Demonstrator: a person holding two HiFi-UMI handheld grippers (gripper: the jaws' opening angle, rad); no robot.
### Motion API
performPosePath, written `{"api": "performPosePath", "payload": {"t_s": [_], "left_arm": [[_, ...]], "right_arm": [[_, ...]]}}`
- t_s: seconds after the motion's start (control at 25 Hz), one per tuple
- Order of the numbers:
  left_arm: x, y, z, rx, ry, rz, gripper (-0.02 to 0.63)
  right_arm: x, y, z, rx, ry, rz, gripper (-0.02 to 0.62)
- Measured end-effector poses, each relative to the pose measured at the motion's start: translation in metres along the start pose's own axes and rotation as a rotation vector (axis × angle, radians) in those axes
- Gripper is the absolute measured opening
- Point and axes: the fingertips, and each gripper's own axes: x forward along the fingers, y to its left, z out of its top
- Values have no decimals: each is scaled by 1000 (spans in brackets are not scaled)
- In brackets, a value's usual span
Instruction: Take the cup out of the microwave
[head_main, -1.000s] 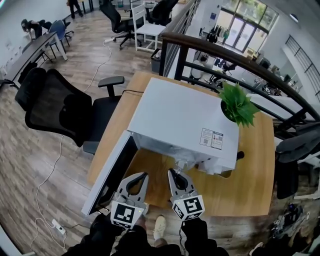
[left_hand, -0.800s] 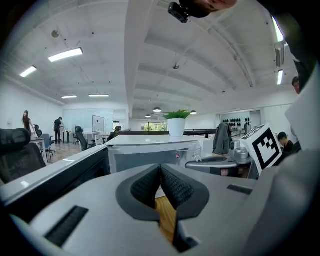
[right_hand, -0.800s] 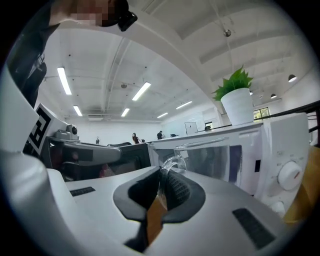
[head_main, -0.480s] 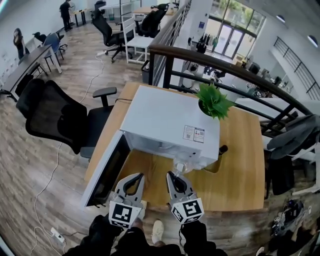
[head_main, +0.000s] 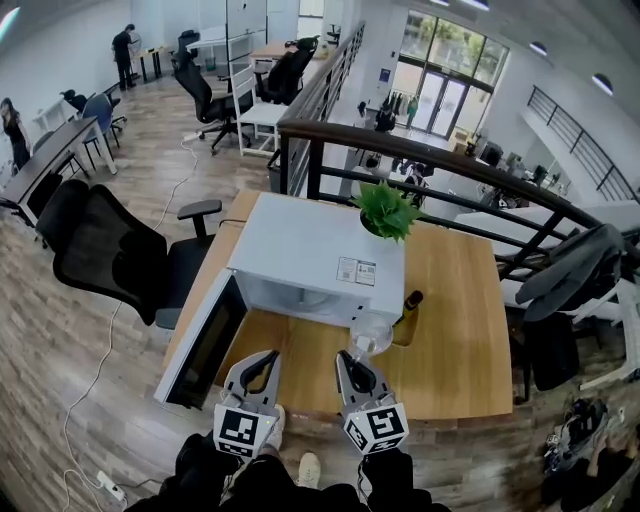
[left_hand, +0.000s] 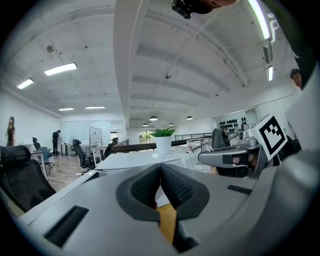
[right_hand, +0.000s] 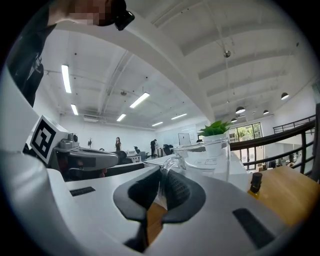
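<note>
A white microwave stands on the wooden table with its door swung open to the left. A clear glass cup hangs in front of the microwave's right end, outside the cavity. My right gripper is shut on the cup's handle; in the right gripper view the cup rises just beyond the right gripper. Beside it on the left, my left gripper is shut with nothing in it, as the left gripper shows in its own view.
A potted green plant sits on the microwave's top right corner. A small dark-capped bottle stands on the table right of the cup. A black office chair is left of the table, a dark railing behind it.
Both grippers have drawn back and up from the microwave, the right one carrying the cup clear of the opening. The microwave now looks smaller and farther away.
</note>
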Motion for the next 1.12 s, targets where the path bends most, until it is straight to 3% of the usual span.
{"api": "performPosePath", "payload": {"t_s": [0.64, 1.12], "left_arm": [[-28, -58, 31, 45, -53, -28, 25], [-46, -93, 27, 53, -57, -67, 25]], "right_arm": [[-100, -21, 17, -9, -35, -96, 21], [-151, -21, 6, 1, -36, -152, 21]]}}
